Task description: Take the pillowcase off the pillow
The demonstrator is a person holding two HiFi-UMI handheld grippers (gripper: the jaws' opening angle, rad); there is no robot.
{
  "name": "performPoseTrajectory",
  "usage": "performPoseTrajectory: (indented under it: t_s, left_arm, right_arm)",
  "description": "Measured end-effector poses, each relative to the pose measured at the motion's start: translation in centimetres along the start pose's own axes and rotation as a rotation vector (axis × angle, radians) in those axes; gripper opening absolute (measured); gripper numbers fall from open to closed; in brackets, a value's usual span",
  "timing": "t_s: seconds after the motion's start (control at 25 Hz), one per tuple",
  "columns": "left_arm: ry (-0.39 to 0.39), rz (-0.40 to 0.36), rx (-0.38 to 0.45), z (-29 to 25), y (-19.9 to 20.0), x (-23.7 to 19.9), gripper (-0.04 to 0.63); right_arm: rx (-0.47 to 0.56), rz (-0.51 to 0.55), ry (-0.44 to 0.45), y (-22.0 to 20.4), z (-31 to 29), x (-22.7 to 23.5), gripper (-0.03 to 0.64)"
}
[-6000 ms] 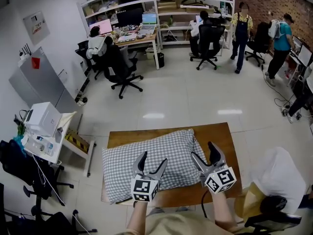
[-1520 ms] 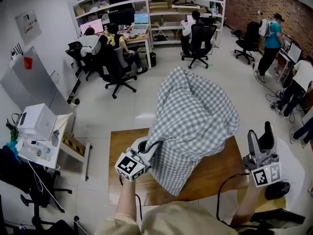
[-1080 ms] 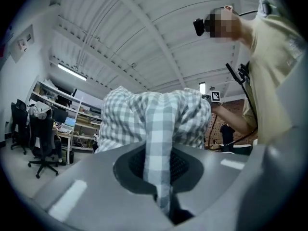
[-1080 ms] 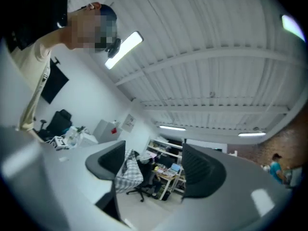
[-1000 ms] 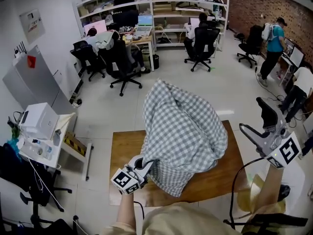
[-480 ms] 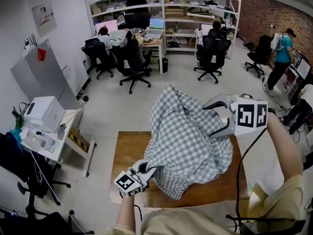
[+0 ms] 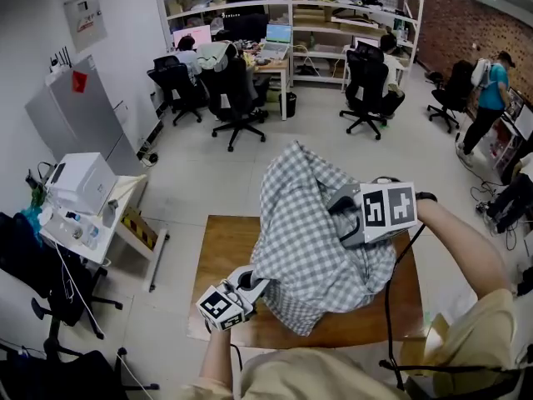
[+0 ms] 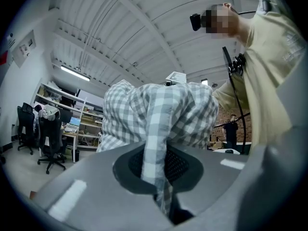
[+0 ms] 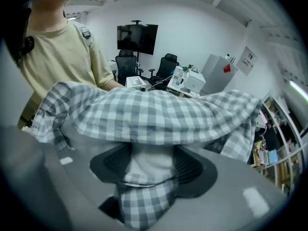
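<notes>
Jaws of the left gripper point(image 7: 252, 282) press together on a hem strip of the grey-and-white checked cloth pillowcase point(image 7: 308, 232), raised over the brown wooden worktop point(image 7: 223, 248). The right gripper point(image 7: 337, 211), jaws just closing, pinches its bunched top. Catching the pillow inside should let the case slide off.

The left gripper point(image 7: 250, 283) is being held low and nearly level on the left forearm point(image 7: 215, 357), jaws being pressed together on a strip of pillowcase point(image 7: 304, 248). The right gripper point(image 7: 337, 208) is being tilted downward from the bent right arm point(image 7: 466, 257) — its jaws have just been closing and are being pressed onto the pillow point(image 9: 147, 163).
</notes>
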State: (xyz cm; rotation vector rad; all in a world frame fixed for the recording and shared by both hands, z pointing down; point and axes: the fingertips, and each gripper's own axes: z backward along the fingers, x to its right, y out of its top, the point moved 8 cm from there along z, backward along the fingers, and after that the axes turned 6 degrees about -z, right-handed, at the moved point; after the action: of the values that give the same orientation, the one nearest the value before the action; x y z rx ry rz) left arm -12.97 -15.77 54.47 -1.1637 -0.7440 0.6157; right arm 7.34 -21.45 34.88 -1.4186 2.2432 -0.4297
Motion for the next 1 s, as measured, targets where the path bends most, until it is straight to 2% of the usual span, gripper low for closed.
performPoseTrajectory:
  t_s: [0.08,0.16,0.24,0.28,0.36,0.52,0.6,0.72,0.76,0.8,0.88,0.96,1.0]
  left_arm:
    - [0.001,-0.004,-0.008,-0.2,-0.3,-0.2,0.012]
    - [-0.005,-0.006,-0.019,-0.3,-0.5,-0.2,0.014]
    - [-0.018,0.01,-0.018,-0.2,-0.9,-0.1,0.02]
    - [-0.027,0.022,-0.012,-0.1,-0.9,0.0,0.037]
    - [-0.045,0.048,0.02,0.2,-0.4,-0.1,0.09]
    - [-0.074,0.11,0.127,1.2,2.5,-1.1,0.245]
    - [-0.089,0.131,0.163,2.1,4.3,-2.1,0.327]
    - [-0.122,0.16,0.245,3.7,6.9,-4.2,0.385]
    - [-0.132,0.175,0.272,4.1,7.6,-5.2,0.451]
    - [-0.127,0.182,0.283,4.3,8.0,-6.5,0.463]
    - [-0.073,0.18,0.245,3.8,8.2,-9.7,0.458]
    - [-0.02,0.194,0.181,2.0,7.6,-12.5,0.341]
    - [-0.011,0.204,0.149,0.8,7.2,-13.4,0.32]
  right_arm:
    - [-0.009,-0.017,0.006,-0.5,-1.1,0.3,0.237]
    - [-0.02,-0.007,-0.012,-0.9,-1.7,0.4,0.152]
    - [0.005,0.02,-0.072,-1.0,-1.6,0.8,0.041]
    - [0.039,0.022,-0.112,-0.8,-1.0,1.3,0.024]
    - [0.133,-0.014,-0.171,-0.3,1.3,2.1,0.017]
    - [0.285,-0.113,-0.175,-0.6,4.8,2.4,0.015]
    - [0.306,-0.121,-0.18,-0.5,5.2,2.3,0.015]
    - [0.293,-0.106,-0.199,-0.4,5.1,2.4,0.015]
    - [0.289,-0.105,-0.195,-0.6,5.0,2.4,0.015]
    - [0.288,-0.103,-0.191,-0.6,4.9,2.4,0.015]
    - [0.288,-0.092,-0.19,-0.4,4.9,2.3,0.015]
    - [0.285,-0.08,-0.195,-0.3,5.1,2.1,0.015]
    - [0.281,-0.074,-0.2,-0.4,5.2,1.9,0.015]
